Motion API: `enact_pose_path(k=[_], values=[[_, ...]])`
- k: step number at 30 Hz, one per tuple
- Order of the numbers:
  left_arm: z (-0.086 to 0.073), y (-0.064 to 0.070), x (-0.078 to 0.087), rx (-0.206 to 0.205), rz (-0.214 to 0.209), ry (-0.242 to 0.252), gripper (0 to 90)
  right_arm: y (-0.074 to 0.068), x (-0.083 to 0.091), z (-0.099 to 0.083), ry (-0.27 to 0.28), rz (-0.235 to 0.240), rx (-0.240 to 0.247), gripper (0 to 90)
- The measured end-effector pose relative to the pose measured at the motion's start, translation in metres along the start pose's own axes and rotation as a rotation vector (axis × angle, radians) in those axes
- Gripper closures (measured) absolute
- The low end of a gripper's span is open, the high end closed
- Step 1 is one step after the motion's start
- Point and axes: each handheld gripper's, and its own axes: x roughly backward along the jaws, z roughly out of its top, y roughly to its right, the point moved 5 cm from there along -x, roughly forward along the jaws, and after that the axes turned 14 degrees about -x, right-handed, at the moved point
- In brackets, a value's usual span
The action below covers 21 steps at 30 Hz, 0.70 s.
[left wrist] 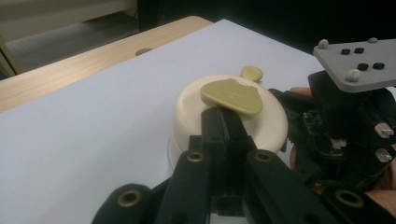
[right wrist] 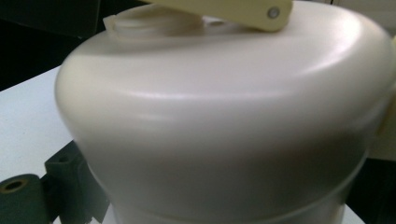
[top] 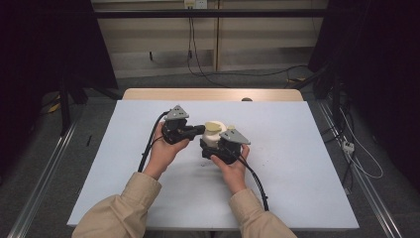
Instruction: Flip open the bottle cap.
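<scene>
Cream pot [top: 216, 139] mid-table [top: 297, 163] — smooth, rigid plastic, prob. light, slippery. Right gripper [top: 218, 150] hugs its body; left gripper [left wrist: 225, 122] pinched shut on olive flap [left wrist: 232, 95] — best hold.

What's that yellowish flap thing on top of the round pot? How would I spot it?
Look to the middle of the white table, where both hands meet at a cream, dome-shaped container. On its top lies a flat olive-yellow tab, its near edge pinched by the left tongs. Its darker, mustard tint and flat shape set it apart from the pale rounded body beneath.
</scene>
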Motion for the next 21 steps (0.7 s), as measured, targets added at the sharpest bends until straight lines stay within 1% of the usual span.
enact_pose_path(k=[5,6,9,11,16,21], values=[[0.0001,0.0000,-0.0004,0.005,-0.003,0.005,90.0,0.0000,0.0000,0.0000,-0.001,0.000,-0.001,4.7],[0.0000,-0.0003,0.0000,-0.001,-0.001,0.000,90.0,0.0000,0.0000,0.0000,0.000,0.000,0.000,4.7],[0.0003,-0.0001,0.0000,-0.002,0.000,0.000,90.0,0.0001,-0.0001,0.0000,0.000,0.001,0.000,4.7],[0.0008,0.0001,0.0001,0.004,-0.002,0.002,90.0,0.0001,-0.0001,0.0001,0.001,0.000,0.000,4.7],[0.0027,-0.0001,0.0006,-0.004,-0.001,0.007,90.0,0.0001,-0.0001,0.0000,0.000,0.000,0.000,4.7],[0.0032,0.0000,0.0005,0.002,-0.004,0.009,90.0,0.0001,-0.0001,0.0000,0.000,0.000,0.001,4.7]])
